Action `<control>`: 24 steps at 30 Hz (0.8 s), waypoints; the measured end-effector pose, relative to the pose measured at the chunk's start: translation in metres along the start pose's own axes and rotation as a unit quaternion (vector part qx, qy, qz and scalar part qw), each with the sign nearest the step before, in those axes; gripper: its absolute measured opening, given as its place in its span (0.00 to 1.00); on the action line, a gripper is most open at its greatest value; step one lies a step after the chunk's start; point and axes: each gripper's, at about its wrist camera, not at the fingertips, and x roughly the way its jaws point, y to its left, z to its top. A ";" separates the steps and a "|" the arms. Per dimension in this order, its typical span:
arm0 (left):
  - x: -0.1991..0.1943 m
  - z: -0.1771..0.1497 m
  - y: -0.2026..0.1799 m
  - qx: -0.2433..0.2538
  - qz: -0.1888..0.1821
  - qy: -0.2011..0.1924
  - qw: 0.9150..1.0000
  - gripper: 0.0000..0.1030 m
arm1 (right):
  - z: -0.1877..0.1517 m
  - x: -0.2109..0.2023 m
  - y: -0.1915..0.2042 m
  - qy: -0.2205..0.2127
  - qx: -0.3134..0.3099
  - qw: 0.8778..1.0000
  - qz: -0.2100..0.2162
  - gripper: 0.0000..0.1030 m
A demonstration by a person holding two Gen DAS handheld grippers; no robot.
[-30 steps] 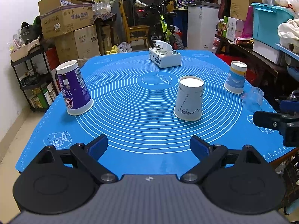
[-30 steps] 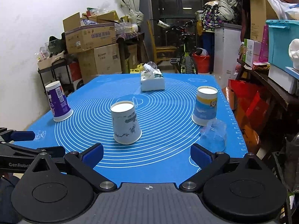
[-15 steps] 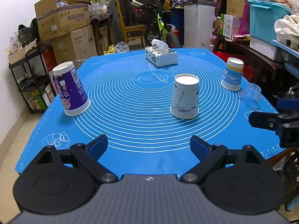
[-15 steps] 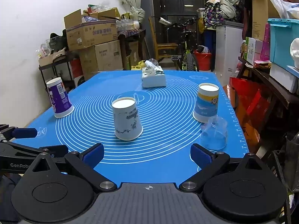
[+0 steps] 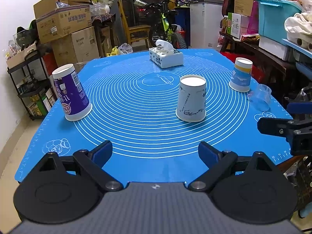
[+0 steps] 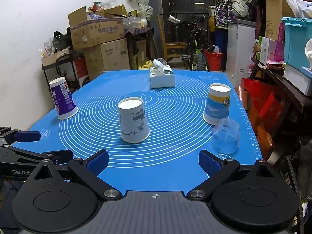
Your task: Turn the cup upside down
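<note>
Both views now sit slightly farther back from the cups than a second ago. Left claw (image 5: 155, 153) and right claw (image 6: 153, 159) hang wide open and empty at the bottom of their frames. On the blue mat (image 5: 136, 132) covering the counter, the white cup (image 5: 191, 101) stands upside down at centre, the purple cup (image 5: 71, 92) left, the blue-yellow cup (image 5: 240, 74) right, and the clear plastic cup (image 6: 225, 135) just beside it.

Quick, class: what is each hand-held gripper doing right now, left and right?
Left hand-held gripper: open, holding nothing.
Right hand-held gripper: open, holding nothing.
</note>
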 end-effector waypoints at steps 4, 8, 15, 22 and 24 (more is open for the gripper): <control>0.000 -0.001 -0.001 0.001 -0.002 0.001 1.000 0.91 | 0.000 0.000 0.001 0.001 -0.002 1.000 0.000 0.96; 0.000 -0.001 -0.002 0.001 -0.002 0.002 1.000 0.91 | 0.000 0.001 0.001 0.003 -0.003 1.000 0.001 0.96; 0.000 -0.002 -0.003 0.003 -0.003 0.002 1.000 0.91 | 0.000 0.002 0.001 0.005 -0.004 1.000 0.002 0.96; 0.001 -0.003 -0.005 0.004 -0.004 0.003 1.000 0.91 | 0.000 0.002 0.002 0.005 -0.003 1.000 0.003 0.96; 0.001 -0.003 -0.004 0.004 -0.004 0.003 1.000 0.91 | 0.000 0.002 0.002 0.006 -0.004 1.000 0.004 0.96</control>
